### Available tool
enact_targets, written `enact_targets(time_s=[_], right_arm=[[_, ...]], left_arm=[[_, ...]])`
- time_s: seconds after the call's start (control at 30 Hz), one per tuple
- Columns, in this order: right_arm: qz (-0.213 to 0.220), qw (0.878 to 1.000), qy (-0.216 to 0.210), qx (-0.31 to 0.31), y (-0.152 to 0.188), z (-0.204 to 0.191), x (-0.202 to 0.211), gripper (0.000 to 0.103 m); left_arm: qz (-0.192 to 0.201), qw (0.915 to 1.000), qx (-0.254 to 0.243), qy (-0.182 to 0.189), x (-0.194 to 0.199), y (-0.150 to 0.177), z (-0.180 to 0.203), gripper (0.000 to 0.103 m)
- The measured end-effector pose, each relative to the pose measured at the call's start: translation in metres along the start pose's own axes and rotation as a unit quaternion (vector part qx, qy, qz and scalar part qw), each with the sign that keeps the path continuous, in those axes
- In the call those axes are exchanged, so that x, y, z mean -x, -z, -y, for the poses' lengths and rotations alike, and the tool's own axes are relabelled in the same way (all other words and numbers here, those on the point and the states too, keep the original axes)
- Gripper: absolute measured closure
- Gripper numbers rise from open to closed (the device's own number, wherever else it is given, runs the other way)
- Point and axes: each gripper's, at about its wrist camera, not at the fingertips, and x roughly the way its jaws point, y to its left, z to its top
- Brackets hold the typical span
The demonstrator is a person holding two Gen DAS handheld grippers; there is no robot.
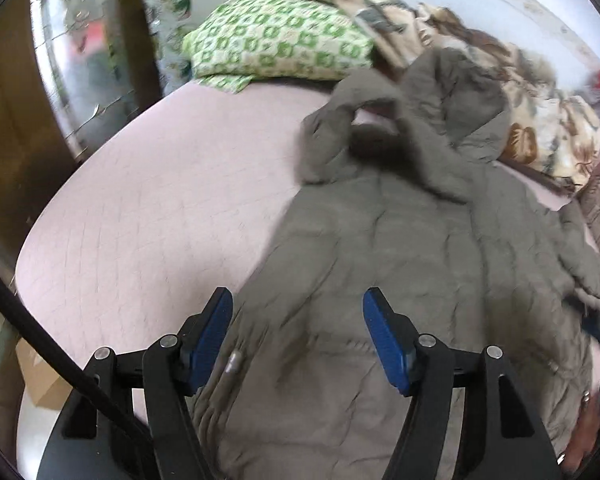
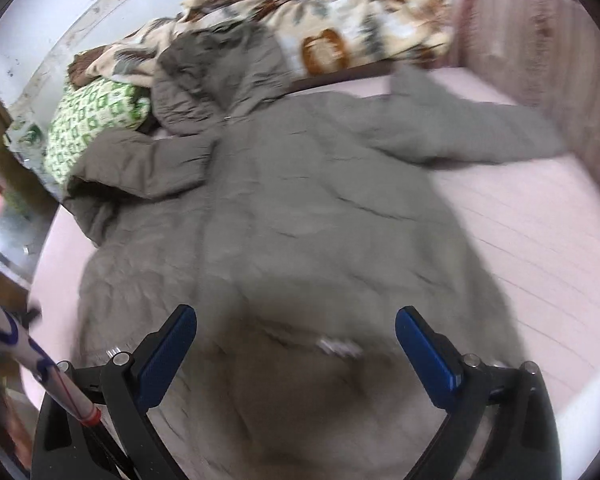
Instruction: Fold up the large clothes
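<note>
A large grey-green padded coat (image 1: 400, 280) lies spread on the pink bed sheet (image 1: 148, 216), hood toward the far pillows. One sleeve (image 1: 340, 128) is folded in over the chest; in the right wrist view the other sleeve (image 2: 472, 136) stretches out to the right. My left gripper (image 1: 298, 308) hovers open over the coat's lower left part, nothing between its blue pads. Above the coat (image 2: 300, 220) near its hem, my right gripper (image 2: 296, 324) stands open and wide, with a small metal snap (image 2: 336, 346) on the fabric below it.
A green-and-white patterned pillow (image 1: 276, 40) and a floral blanket (image 1: 540, 128) lie along the far side of the bed. A brown wooden frame (image 1: 4, 120) and a cardboard box (image 1: 40, 376) stand at the left edge. A patterned headboard (image 2: 560, 60) rises at the right.
</note>
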Motion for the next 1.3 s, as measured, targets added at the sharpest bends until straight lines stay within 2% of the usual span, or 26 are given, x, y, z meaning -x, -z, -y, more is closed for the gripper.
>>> enact_targets(time_s=[0.13,0.23,0.4,0.43,0.53,0.6,0.63,0.67,0.7,0.73,0.8,0.87,0.93,1.03,1.13,1.3], right_arm=[[-0.017,0.999,-0.037,0.004,-0.035,-0.031,-0.048,0.002],[-0.047,0.995,-0.087,-0.032,-0.064,-0.047,-0.091,0.002],[-0.103,0.975,-0.146,-0.131,-0.094,-0.060,-0.163,0.003],[-0.108,0.968,-0.161,-0.161,-0.099,-0.059,-0.177,0.003],[-0.101,0.956,-0.173,-0.212,-0.112,-0.058,-0.196,0.003],[-0.095,0.957,-0.164,-0.218,-0.122,-0.062,-0.203,0.006],[-0.093,0.960,-0.154,-0.216,-0.127,-0.066,-0.206,0.016],[-0.097,0.961,-0.147,-0.211,-0.132,-0.068,-0.209,0.037],[-0.104,0.963,-0.140,-0.206,-0.135,-0.070,-0.212,0.053],[-0.115,0.964,-0.135,-0.200,-0.139,-0.072,-0.215,0.080],[-0.120,0.966,-0.133,-0.188,-0.147,-0.073,-0.214,0.083],[-0.098,0.978,-0.107,-0.152,-0.157,-0.074,-0.196,0.086],[-0.073,0.989,-0.067,-0.113,-0.165,-0.070,-0.176,0.087],[-0.046,0.995,-0.015,-0.090,-0.173,-0.049,-0.154,0.087],[-0.033,0.995,0.026,-0.089,-0.178,-0.018,-0.140,0.088],[-0.033,0.993,0.057,-0.096,-0.176,0.016,-0.140,0.088]], left_arm=[[-0.027,0.9996,-0.001,0.012,-0.013,0.020,-0.004,0.036],[-0.037,0.9990,-0.016,0.020,-0.023,0.026,0.001,0.036],[-0.025,0.9986,-0.030,0.035,-0.025,0.026,0.003,0.036],[-0.023,0.9987,-0.031,0.034,-0.025,0.027,0.002,0.036],[-0.019,0.9989,-0.028,0.033,-0.028,0.026,-0.002,0.036],[-0.023,0.9991,-0.022,0.030,-0.033,0.025,-0.004,0.036],[-0.027,0.9990,-0.018,0.030,-0.036,0.025,-0.005,0.036],[-0.033,0.9989,-0.012,0.030,-0.039,0.025,-0.007,0.036],[-0.037,0.9988,-0.010,0.029,-0.040,0.025,-0.009,0.036],[-0.040,0.9988,-0.007,0.029,-0.041,0.025,-0.010,0.036],[-0.037,0.9989,-0.006,0.028,-0.039,0.026,-0.013,0.036],[-0.029,0.9992,-0.007,0.026,-0.034,0.026,-0.012,0.036],[-0.027,0.9992,-0.009,0.028,-0.031,0.026,-0.010,0.036],[-0.026,0.9990,-0.014,0.033,-0.027,0.028,-0.005,0.036],[-0.028,0.9987,-0.023,0.036,-0.024,0.031,0.002,0.036],[-0.036,0.9980,-0.033,0.039,-0.022,0.034,0.010,0.036]])
